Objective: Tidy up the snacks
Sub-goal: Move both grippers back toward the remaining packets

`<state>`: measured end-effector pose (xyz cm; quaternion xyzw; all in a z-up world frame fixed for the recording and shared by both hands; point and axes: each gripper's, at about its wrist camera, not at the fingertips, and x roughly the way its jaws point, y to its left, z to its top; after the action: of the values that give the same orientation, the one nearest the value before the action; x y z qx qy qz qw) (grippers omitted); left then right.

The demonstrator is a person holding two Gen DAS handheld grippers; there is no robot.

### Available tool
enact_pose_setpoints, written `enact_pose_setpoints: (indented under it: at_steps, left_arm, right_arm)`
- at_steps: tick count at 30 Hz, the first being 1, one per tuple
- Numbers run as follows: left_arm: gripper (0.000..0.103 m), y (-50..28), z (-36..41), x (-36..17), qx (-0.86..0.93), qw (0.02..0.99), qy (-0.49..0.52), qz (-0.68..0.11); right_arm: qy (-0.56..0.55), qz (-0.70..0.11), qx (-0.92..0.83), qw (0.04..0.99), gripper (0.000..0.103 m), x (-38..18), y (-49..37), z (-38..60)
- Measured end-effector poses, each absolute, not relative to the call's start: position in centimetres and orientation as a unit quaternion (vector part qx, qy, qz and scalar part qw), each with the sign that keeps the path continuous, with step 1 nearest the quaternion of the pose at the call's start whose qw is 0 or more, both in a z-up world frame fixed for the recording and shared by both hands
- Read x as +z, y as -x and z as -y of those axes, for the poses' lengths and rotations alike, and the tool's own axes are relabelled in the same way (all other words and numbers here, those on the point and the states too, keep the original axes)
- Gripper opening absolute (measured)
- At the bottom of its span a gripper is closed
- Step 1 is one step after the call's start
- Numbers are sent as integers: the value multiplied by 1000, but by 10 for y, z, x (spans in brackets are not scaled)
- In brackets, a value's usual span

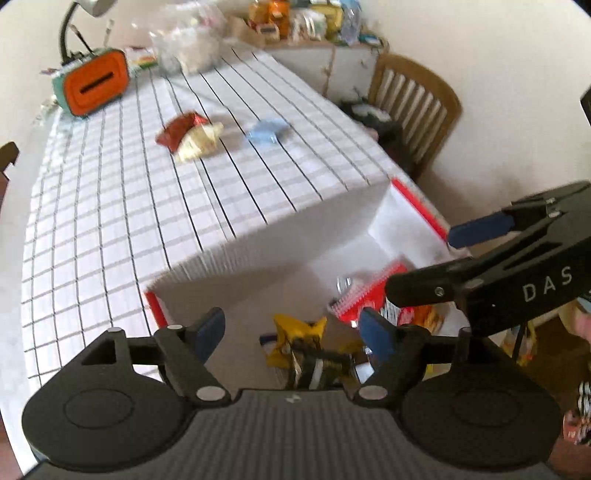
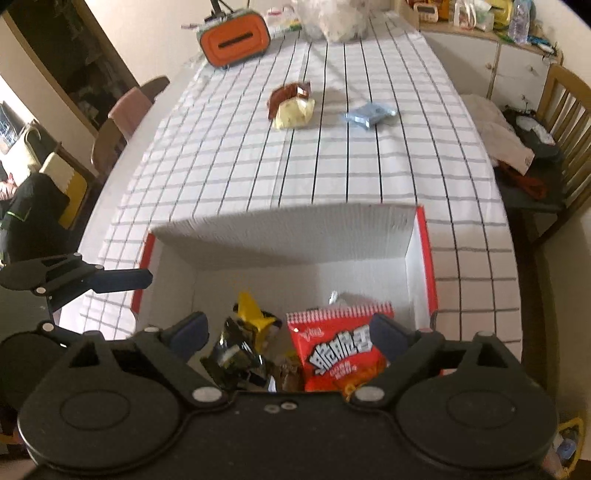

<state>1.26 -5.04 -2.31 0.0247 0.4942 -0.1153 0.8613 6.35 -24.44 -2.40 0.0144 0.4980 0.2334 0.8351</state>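
A white cardboard box with a red rim (image 2: 419,258) stands at the near edge of the checked tablecloth. Inside it lie a red snack bag (image 2: 340,354), a yellow packet (image 2: 255,314) and a dark shiny packet (image 2: 232,354). My right gripper (image 2: 288,328) hangs over them, open, with nothing touching its pads. In the left wrist view my left gripper (image 1: 291,330) is open too, above the yellow packet (image 1: 295,330), and the right gripper (image 1: 443,258) reaches in from the right. Farther up the table lie a brown packet (image 2: 288,94), a pale yellow packet (image 2: 295,112) and a blue packet (image 2: 369,114).
An orange tissue box (image 2: 236,38) and a clear plastic bag (image 2: 340,18) sit at the table's far end. Wooden chairs stand at the right (image 2: 561,110) and the left (image 2: 125,110). A white cabinet (image 2: 509,62) with clutter on top is at the back right.
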Motion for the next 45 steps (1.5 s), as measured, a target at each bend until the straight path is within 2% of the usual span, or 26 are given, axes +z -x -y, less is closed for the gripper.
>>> enact_pose_setpoints:
  at_steps: [11, 23, 29, 45]
  left_arm:
    - [83, -52, 35, 3, -59, 890, -12, -451]
    - [83, -134, 27, 15, -6, 897, 7, -441]
    - [83, -176, 25, 5, 14, 893, 3, -450]
    - [83, -298, 1, -38, -24, 876, -85, -475]
  right_arm:
    - [-18, -453, 209, 866, 96, 14, -102, 248]
    - [-8, -427, 182, 886, 96, 31, -194, 256]
    - [-7, -439, 169, 883, 96, 18, -249, 253]
    - [-19, -498, 132, 857, 95, -46, -366, 229]
